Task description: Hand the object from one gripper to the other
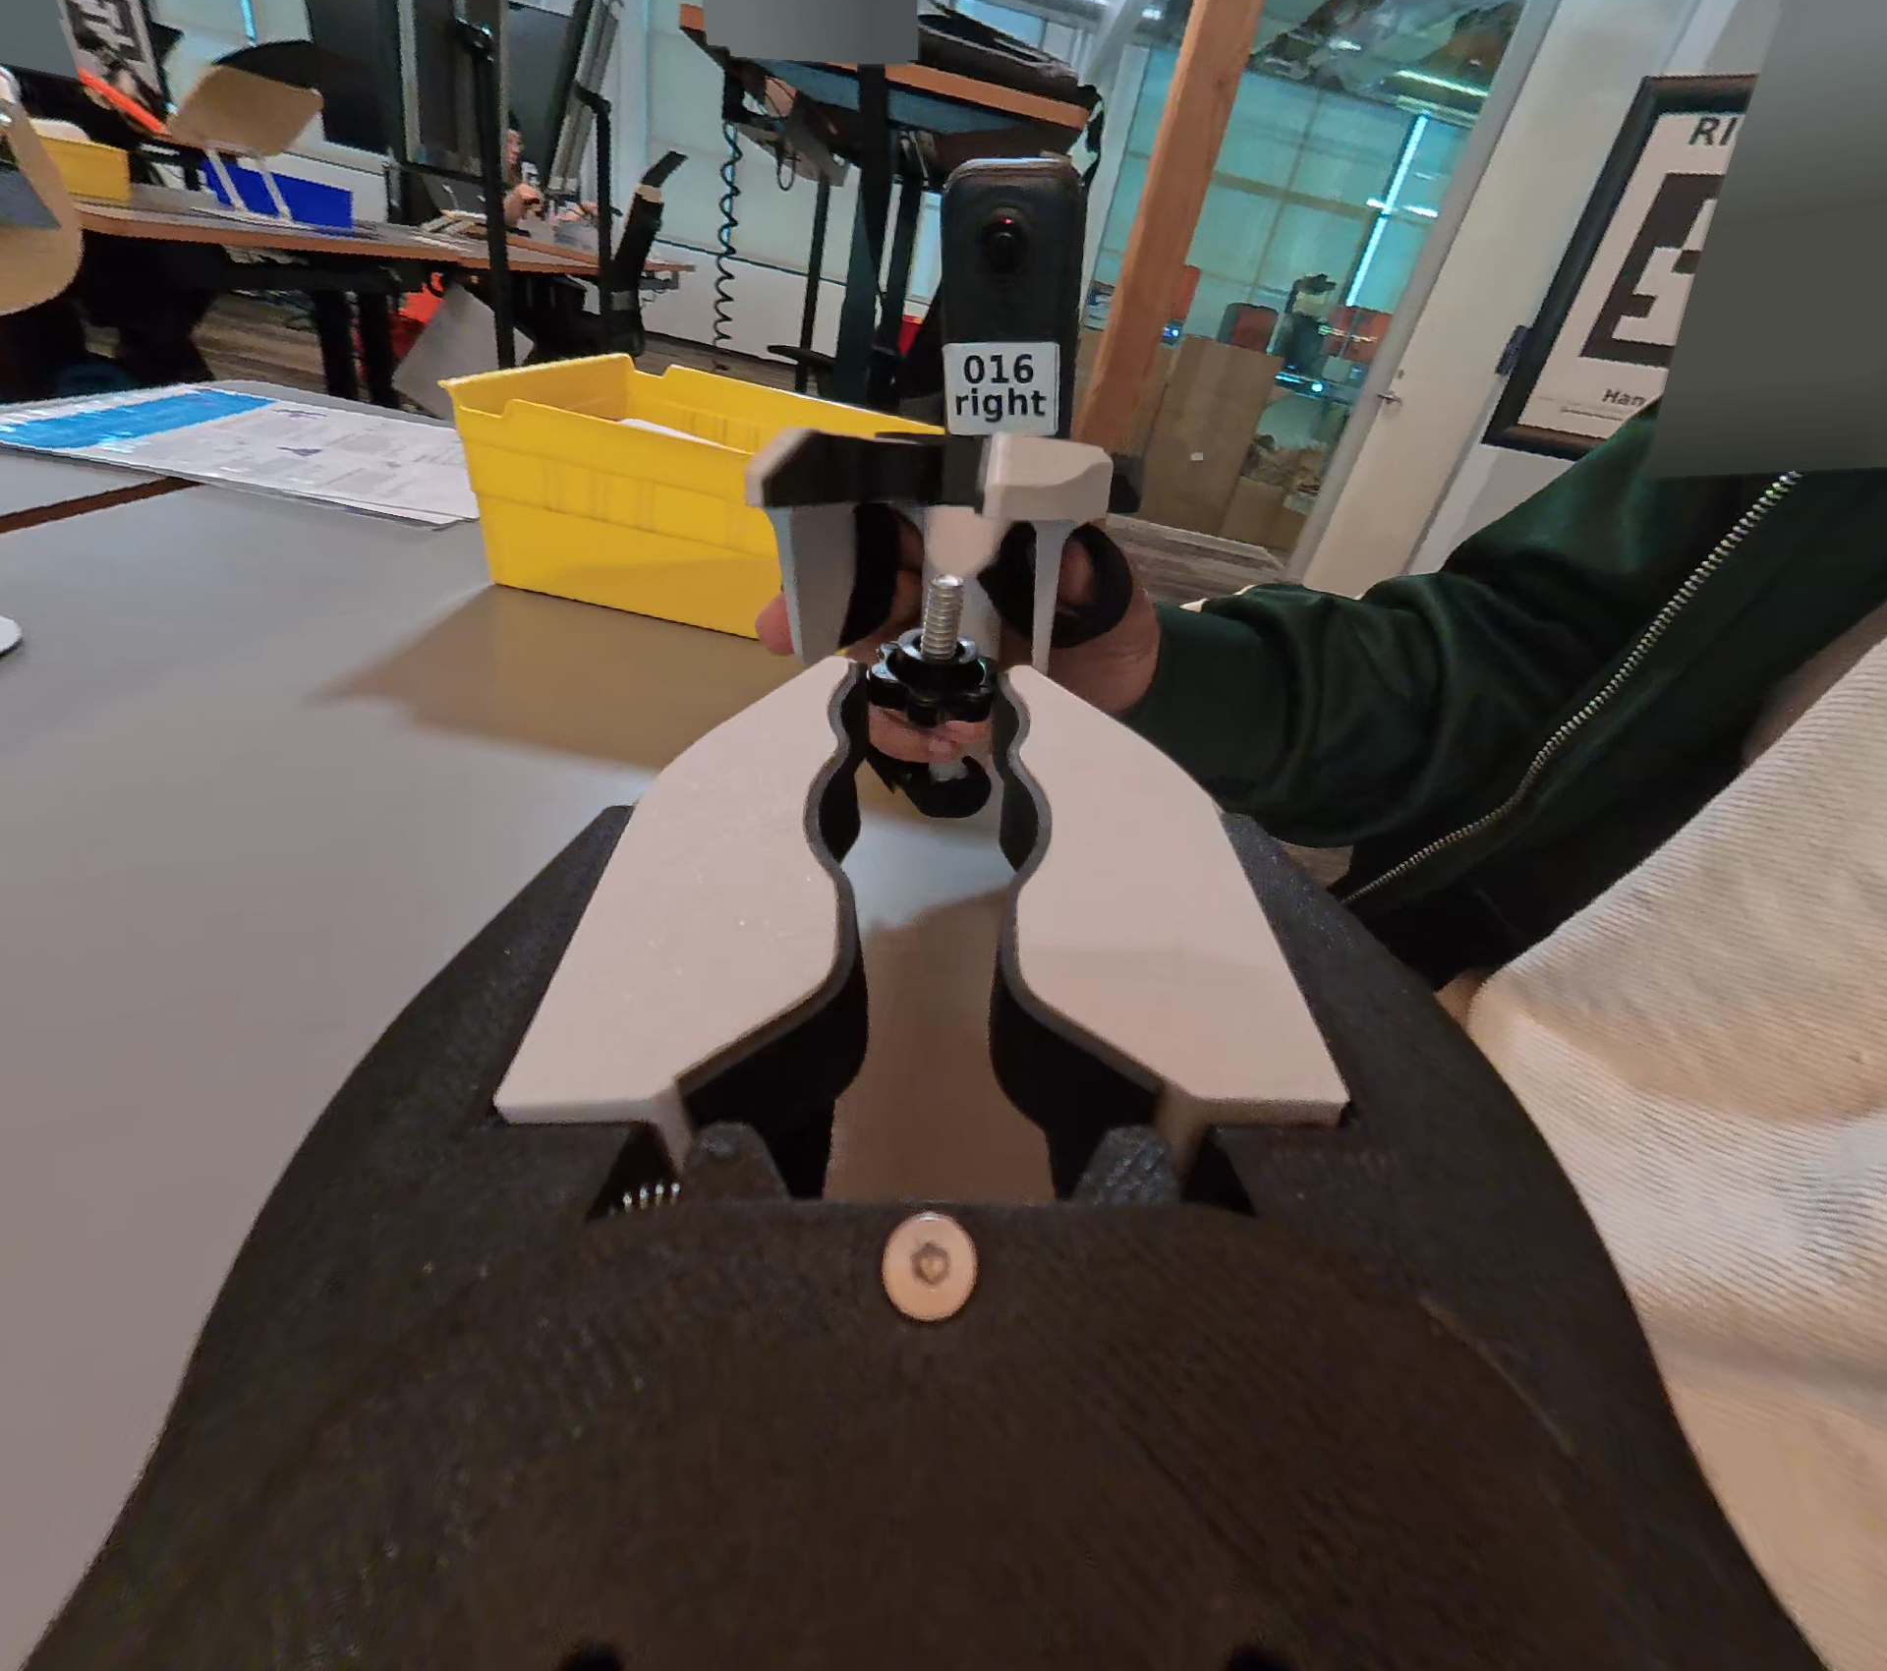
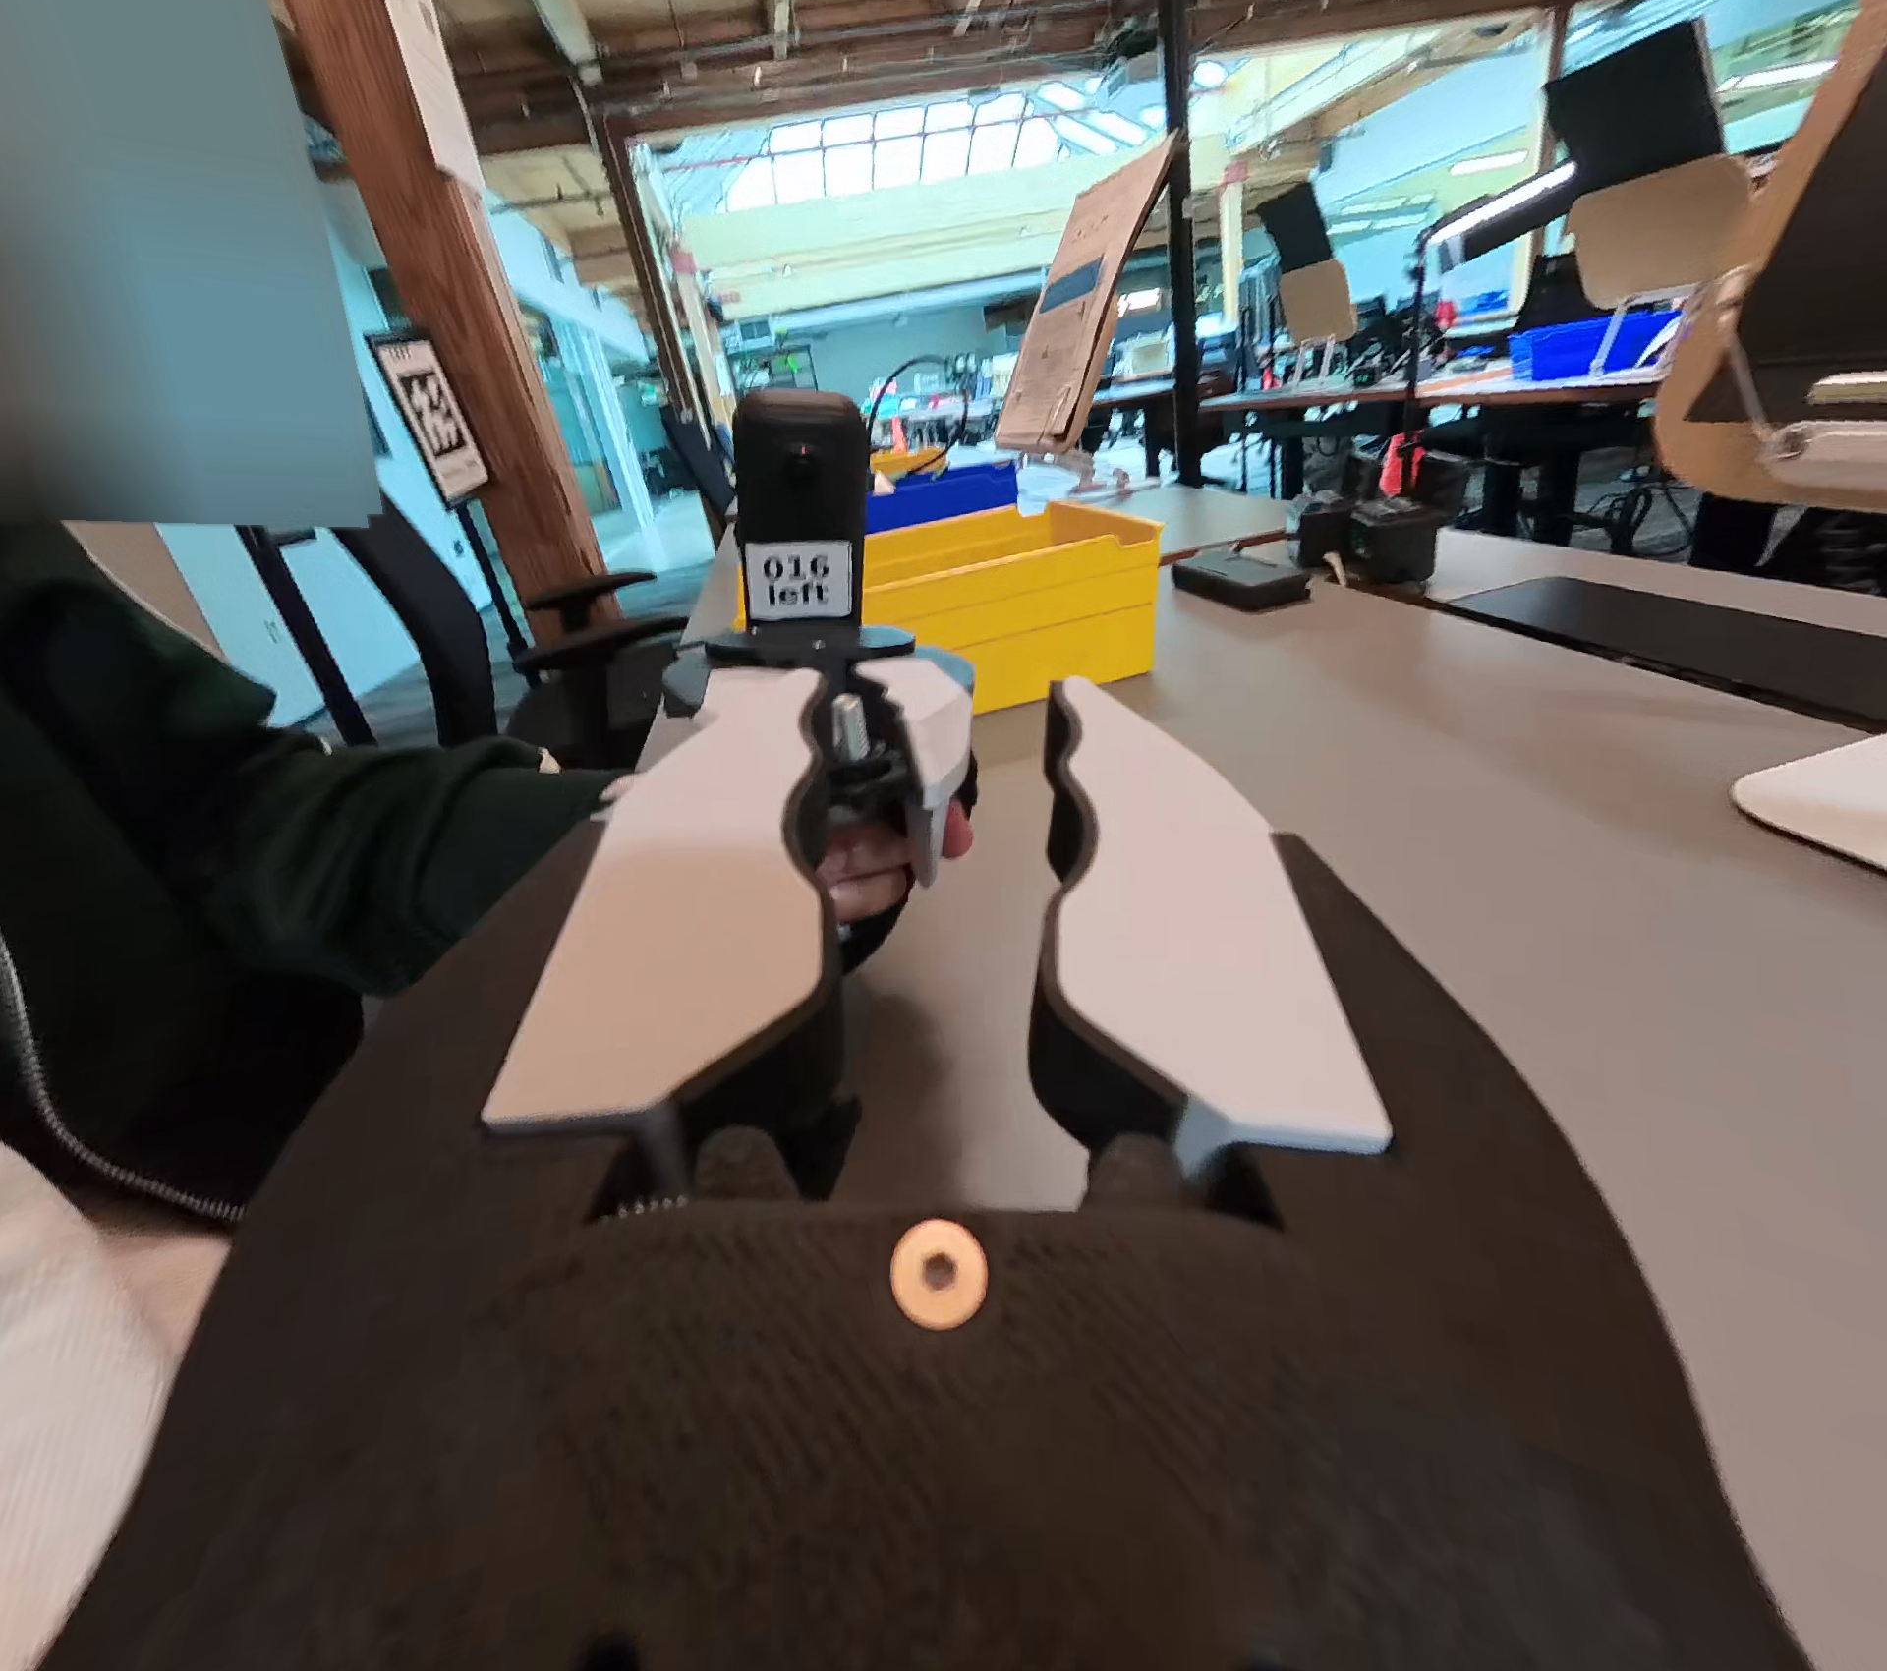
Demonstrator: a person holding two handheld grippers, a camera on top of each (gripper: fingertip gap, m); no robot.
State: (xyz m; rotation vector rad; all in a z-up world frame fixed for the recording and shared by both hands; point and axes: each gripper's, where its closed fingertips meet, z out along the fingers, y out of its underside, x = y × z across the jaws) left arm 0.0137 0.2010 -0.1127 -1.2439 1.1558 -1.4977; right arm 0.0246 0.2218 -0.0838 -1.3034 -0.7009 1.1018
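The knob – a black lobed star with a threaded steel stud standing up out of it – sits pinched between the tips of the left gripper, held above the table. In the right wrist view the same knob shows against the far gripper, its stud upright, partly hidden behind the near left finger. The left gripper is clenched on it, fingertips pressing the lobes from both sides.

The right gripper is spread wide with nothing between its fingers; the knob lies off to the left of that gap, not inside it. From the left wrist view the right gripper faces the camera just behind the knob, its grey fingers pointing down and a hand wrapped round its grip.

Behind both stands a yellow bin on the grey table – near the grippers but apart from them
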